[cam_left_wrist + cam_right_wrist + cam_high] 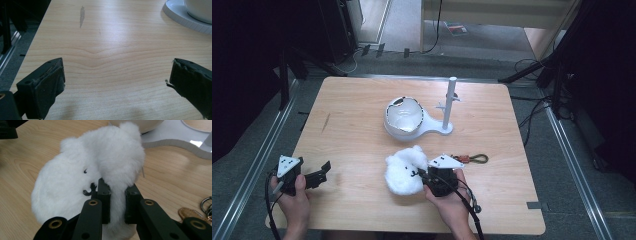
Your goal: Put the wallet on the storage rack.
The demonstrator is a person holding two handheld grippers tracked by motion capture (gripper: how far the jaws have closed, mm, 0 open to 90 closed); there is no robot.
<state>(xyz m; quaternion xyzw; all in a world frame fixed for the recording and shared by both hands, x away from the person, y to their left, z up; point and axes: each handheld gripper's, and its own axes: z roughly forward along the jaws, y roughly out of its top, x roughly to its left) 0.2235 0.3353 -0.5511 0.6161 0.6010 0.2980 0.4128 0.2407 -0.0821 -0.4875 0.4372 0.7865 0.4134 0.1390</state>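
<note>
Right gripper is clamped on a fold of the plush at the table's near centre. Left gripper idles wide open, holding nothing. I judge the plush light, soft and compressible; grip deep.

Fluffy white plush toy, round body with little ears and tiny black face stitching, sitting on the desk near the front edge, fur pinched between the right tool jaws.
</note>
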